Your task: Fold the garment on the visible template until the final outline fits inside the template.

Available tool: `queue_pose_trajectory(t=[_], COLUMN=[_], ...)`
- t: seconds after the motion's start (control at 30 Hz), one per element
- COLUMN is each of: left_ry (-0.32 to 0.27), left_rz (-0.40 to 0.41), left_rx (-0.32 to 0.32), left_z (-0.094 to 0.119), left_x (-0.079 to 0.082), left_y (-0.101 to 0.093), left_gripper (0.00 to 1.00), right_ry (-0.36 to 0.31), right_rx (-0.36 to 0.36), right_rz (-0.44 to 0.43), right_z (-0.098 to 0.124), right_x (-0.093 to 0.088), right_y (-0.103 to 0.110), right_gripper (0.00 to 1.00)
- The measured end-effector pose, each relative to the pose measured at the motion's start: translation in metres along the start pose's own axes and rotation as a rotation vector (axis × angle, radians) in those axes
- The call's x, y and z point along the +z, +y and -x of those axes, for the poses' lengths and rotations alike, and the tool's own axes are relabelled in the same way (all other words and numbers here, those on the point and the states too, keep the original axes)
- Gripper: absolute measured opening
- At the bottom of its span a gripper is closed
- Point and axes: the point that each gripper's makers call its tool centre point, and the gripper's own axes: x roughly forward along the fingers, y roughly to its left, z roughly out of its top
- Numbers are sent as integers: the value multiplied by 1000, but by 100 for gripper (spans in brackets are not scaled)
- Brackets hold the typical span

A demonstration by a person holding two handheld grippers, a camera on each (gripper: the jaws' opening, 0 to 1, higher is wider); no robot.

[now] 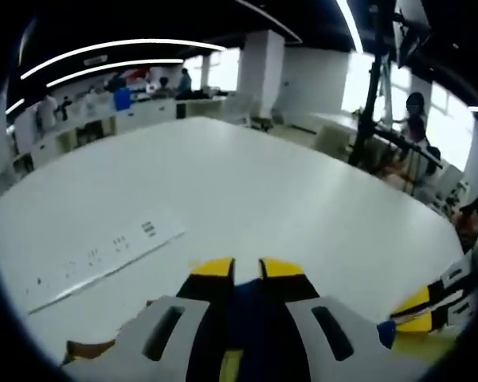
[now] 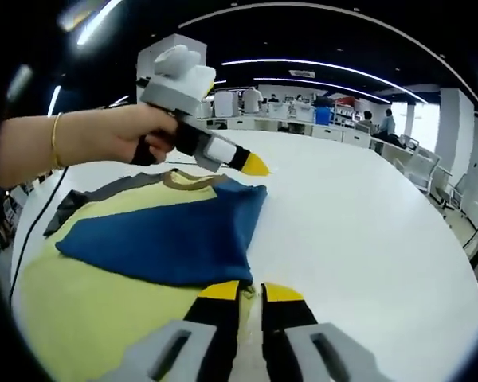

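Garment [image 2: 167, 239]: one blue piece, folded, lies on one yellow template [image 2: 88, 318] spread over the white worktop [image 2: 358, 231], with a grey edge [image 2: 103, 193] showing at its far side. Your left gripper [image 2: 251, 165], held in your hand [image 2: 135, 131], hovers above the garment's far edge, fingers nearly together around blue cloth. Your right gripper [image 2: 251, 293] has its fingers almost closed, holding nothing.

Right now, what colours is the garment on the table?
Blue over yellow, with a grey sleeve; garment shows best in the right gripper view.
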Motion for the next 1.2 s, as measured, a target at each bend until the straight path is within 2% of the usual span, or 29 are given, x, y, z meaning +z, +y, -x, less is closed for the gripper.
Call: queue_pose_trajectory(t=[0.07, 0.17, 0.2, 0.3, 0.4, 0.5, 0.6, 0.97, 1.1, 1.2], left_ry=[-11, -27, -28, -32, -31, -38, -32, -8, 1, 19], left_rz=[-4, 3, 5, -7, -7, 12, 14, 37, 38, 51], left_rx=[10, 33, 41, 56, 69, 83, 98, 136, 165, 158], left_z=[7, 20, 26, 42, 59, 76, 91, 143, 163, 174], left_x=[3, 8, 8, 8, 6, 3, -2, -25, -40, -53], left_y=[2, 8, 9, 13, 17, 21, 23, 28, 29, 28], left_gripper=[31, 49, 56, 71, 82, 92, 99, 99, 98, 93], right_ry=[-21, -27, -33, -48, -43, -55, -57, -41, -48, -48], right_rx=[15, 42, 50, 66, 68, 90, 99, 159, 180, 198], right_rz=[-24, -66, -74, -92, -69, -83, -75, -87, -69, -48], right_z=[2, 5, 5, 7, 7, 7, 5, -9, -15, -21], right_x=[5, 12, 14, 20, 26, 33, 40, 53, 59, 63], right_y=[1, 1, 1, -2, -6, -6, -5, 3, 5, 6], right_gripper=[11, 17, 18, 19, 20, 21, 21, 26, 25, 24])
